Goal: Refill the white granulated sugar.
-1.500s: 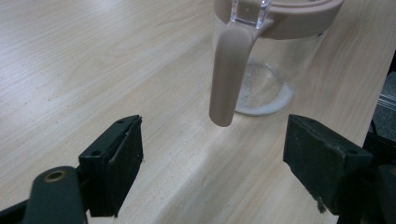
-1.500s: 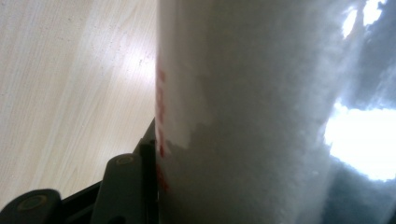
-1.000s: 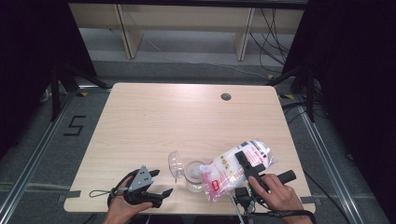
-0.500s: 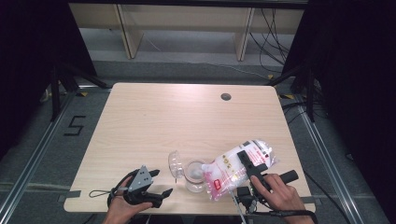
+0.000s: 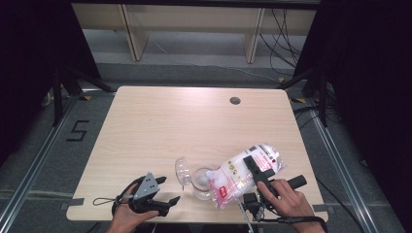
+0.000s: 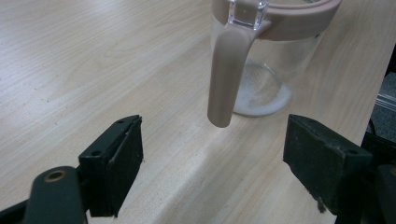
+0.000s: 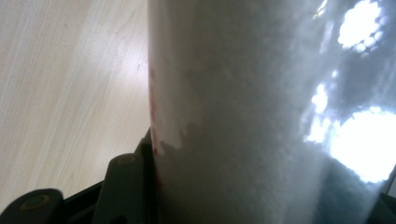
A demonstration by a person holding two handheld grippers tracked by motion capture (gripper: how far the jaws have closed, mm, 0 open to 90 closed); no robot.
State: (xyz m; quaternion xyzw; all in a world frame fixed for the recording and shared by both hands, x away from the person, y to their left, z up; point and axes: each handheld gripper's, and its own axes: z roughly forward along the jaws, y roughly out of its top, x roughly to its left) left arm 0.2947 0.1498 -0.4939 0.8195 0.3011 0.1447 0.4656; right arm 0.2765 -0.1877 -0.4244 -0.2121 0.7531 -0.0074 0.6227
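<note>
At the near edge of the wooden table [image 5: 145, 126], the person's left hand [image 5: 127, 217] is resting with the left gripper [image 5: 165, 198] lying low on the surface, its jaws standing wide apart and holding nothing. In the left gripper view those two black jaws are framing bare wood, with the clear jar [image 6: 266, 60] standing just beyond them — its pinkish rim and a pinkish handle [image 6: 226, 74] facing the camera, a thin layer of white grains lying on its bottom.

To the right, the person's right hand [image 5: 286, 199] is gripping the right gripper [image 5: 256, 171], whose jaws are clamping a clear plastic bag [image 5: 245, 174] of white granules with red print. The bag is tilting, its lower end lying over the jar's mouth [image 5: 203, 177] and its fuller end rising toward the right edge of the table. In the right gripper view the bag [image 7: 261, 116] is pressing right against the lens, with one black jaw tight against its left side and a strip of table to the left.

The jar's clear lid [image 5: 182, 170] is standing open on the jar's left side — hinged back and tilting away.

Farther off, a round cable hole [image 5: 235, 101] is sitting near the table's far edge.
</note>
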